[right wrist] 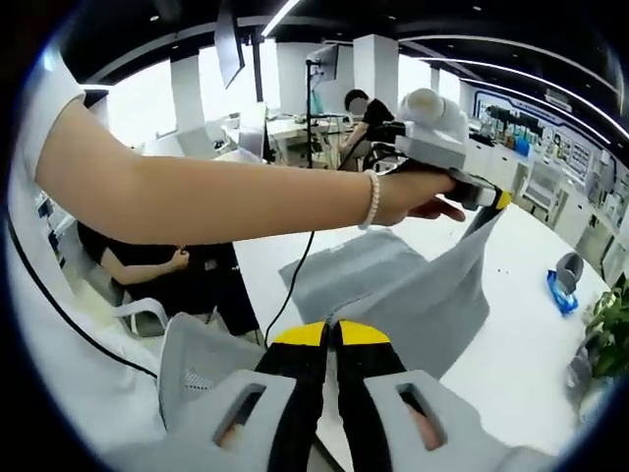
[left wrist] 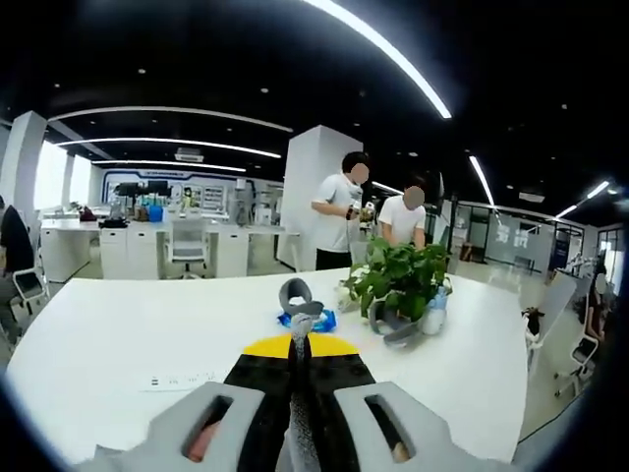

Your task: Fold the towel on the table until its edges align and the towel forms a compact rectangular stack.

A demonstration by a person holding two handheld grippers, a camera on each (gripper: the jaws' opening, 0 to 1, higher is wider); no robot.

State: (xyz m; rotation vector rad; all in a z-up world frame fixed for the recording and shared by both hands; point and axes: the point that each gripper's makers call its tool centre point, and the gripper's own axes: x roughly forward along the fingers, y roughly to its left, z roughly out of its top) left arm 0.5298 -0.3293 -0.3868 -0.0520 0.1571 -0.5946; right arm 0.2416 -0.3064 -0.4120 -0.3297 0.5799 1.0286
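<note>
White table [left wrist: 88, 334] carries the grey towel [right wrist: 413, 295], lifted off it and stretched taut, long axis between the grippers. Left gripper [right wrist: 488, 200] is clamped on the far raised corner, right gripper [right wrist: 332, 339] on the near edge. Potted plant [left wrist: 401, 275] sits beyond.

White table [left wrist: 108, 344] carries all. Left gripper view: potted plant [left wrist: 403, 275] at 2 o'clock of table centre, grey tape roll [left wrist: 298, 293] with blue item [left wrist: 322, 321] at 12. Right gripper view: grey towel [right wrist: 344, 270] partly on tabletop, another part raised off it; blue item at 3 o'clock.
</note>
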